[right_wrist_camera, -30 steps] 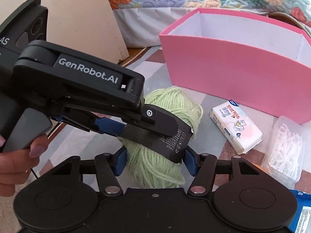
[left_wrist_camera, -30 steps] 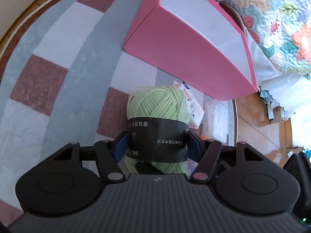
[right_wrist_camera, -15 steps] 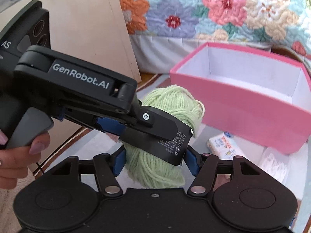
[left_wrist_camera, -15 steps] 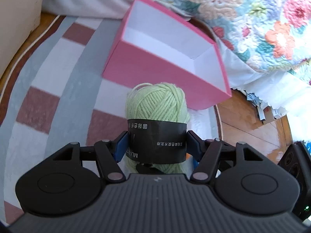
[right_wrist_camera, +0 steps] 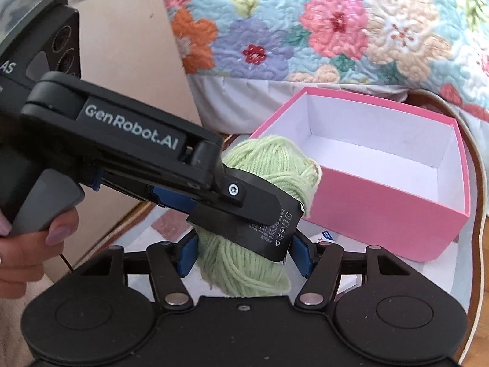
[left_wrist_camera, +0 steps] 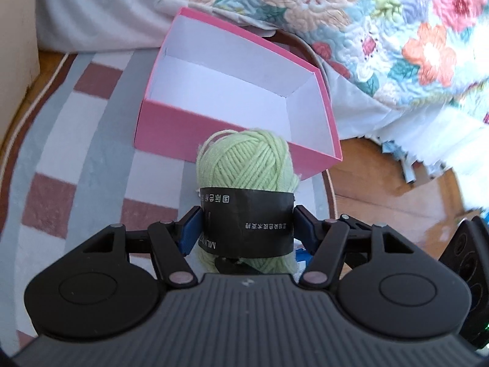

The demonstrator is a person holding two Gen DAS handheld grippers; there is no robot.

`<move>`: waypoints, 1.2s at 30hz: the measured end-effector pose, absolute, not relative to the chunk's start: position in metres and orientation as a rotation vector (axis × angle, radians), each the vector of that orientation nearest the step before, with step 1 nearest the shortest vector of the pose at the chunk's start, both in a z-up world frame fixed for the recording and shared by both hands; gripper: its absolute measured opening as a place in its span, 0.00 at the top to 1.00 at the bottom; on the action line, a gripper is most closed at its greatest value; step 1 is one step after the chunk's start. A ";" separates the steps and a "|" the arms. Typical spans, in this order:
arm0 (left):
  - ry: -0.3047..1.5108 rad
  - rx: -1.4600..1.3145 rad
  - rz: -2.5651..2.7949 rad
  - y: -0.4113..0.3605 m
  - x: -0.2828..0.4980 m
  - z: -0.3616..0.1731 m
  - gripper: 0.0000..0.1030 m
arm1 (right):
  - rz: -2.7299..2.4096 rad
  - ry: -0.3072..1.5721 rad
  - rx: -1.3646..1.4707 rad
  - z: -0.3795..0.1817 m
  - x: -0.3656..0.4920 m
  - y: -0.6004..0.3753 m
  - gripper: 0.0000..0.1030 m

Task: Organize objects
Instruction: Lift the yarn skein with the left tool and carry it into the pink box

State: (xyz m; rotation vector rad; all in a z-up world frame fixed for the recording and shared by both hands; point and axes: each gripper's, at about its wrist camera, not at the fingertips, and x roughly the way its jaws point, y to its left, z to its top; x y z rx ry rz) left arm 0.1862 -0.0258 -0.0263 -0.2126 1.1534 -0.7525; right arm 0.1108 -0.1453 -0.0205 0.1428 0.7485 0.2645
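- Both the left gripper [left_wrist_camera: 247, 233] and the right gripper [right_wrist_camera: 243, 255] clamp the yarn ball [left_wrist_camera: 248, 165], held above the rug, short of the pink box [left_wrist_camera: 235, 125].
- The box looks empty; a small packet [right_wrist_camera: 326, 236] waits on the rug.

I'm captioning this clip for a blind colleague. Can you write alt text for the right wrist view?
Both grippers clamp one green yarn ball by its black label: the left gripper reaches in from the left, the right gripper holds it from below. Behind it sits an open, empty pink box, with a floral quilt beyond.

Floral quilt [left_wrist_camera: 351, 21], striped rug [left_wrist_camera: 76, 140]
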 end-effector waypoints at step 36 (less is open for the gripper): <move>1.118 -0.167 -0.947 -0.143 0.283 0.006 0.38 | 0.131 0.705 0.332 0.007 0.177 -0.252 0.37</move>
